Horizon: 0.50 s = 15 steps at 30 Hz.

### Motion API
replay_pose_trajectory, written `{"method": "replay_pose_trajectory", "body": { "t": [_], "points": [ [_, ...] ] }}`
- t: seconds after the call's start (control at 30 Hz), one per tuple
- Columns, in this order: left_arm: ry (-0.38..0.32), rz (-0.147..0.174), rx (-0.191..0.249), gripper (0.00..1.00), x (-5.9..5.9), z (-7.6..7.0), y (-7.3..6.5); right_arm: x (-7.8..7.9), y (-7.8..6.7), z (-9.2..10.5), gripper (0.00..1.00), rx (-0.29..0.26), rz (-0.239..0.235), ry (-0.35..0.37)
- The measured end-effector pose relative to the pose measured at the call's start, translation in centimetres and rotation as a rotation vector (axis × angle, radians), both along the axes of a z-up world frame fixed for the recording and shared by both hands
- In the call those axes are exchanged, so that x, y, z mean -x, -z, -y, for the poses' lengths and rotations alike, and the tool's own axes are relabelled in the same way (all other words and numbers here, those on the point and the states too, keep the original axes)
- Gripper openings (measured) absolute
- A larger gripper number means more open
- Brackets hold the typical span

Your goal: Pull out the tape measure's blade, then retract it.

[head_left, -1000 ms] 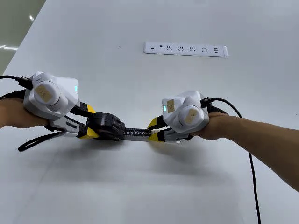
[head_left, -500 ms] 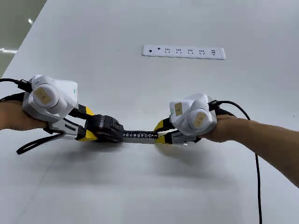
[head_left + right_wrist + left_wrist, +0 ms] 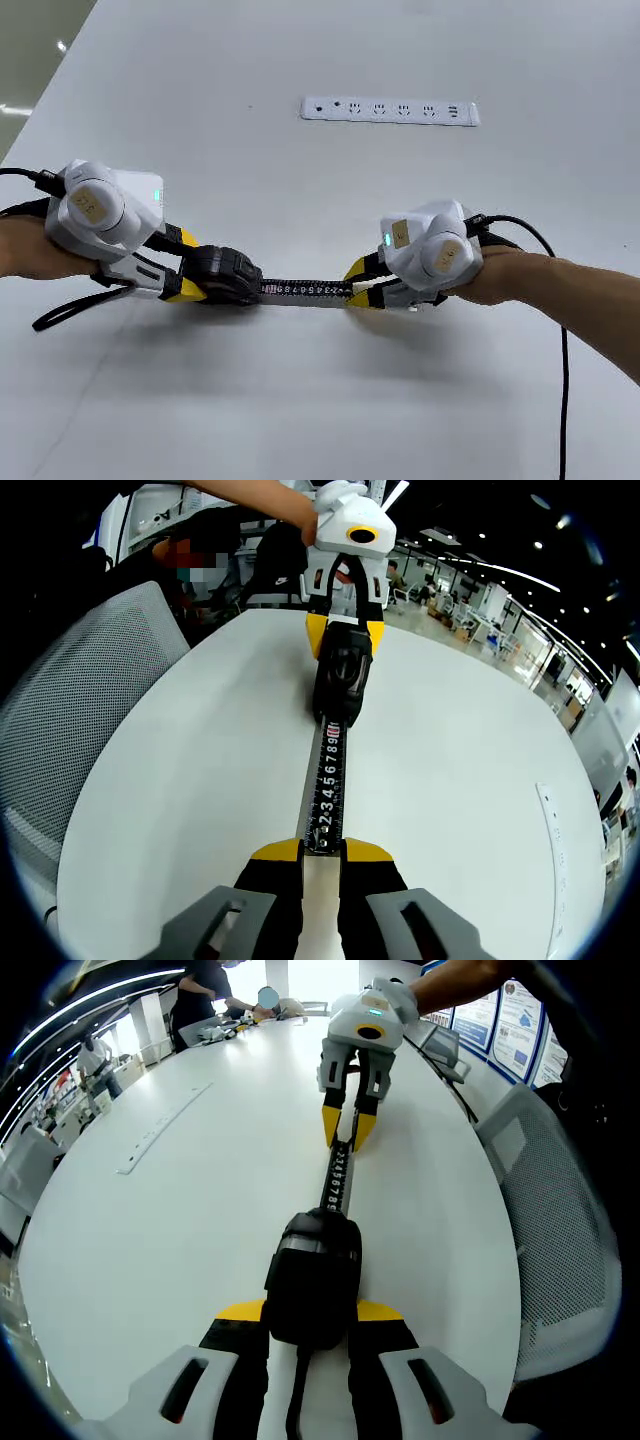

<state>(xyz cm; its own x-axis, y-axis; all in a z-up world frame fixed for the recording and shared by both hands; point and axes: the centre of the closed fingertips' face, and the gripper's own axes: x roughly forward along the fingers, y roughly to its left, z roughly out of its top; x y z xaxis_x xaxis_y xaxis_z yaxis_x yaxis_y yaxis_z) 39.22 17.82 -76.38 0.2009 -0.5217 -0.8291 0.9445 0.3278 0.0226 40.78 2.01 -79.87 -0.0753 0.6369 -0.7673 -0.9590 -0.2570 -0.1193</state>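
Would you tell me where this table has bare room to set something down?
Bare: the table between the blade and the power strip, and on the person's side of the blade. Crowded: the line from left gripper through tape measure to right gripper.

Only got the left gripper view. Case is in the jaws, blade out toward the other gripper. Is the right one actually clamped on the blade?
Observer: Yes. The right gripper view has the right gripper shut on the blade at its very end, printed side up.
Operator: Anything trailing behind the left hand?
Observer: Head view: a black strap loops on the table below the left hand, behind the tape measure.
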Motion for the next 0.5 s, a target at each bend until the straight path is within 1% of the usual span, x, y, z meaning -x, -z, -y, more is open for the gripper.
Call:
{"method": "replay_pose_trajectory", "body": {
  "t": [0.5],
  "points": [
    [-0.002,-0.001,-0.002,0.24,0.0,0.0,0.0,-0.3,-0.1,2.4,0.09,0.012,0.007,0.003]
  ]
}}
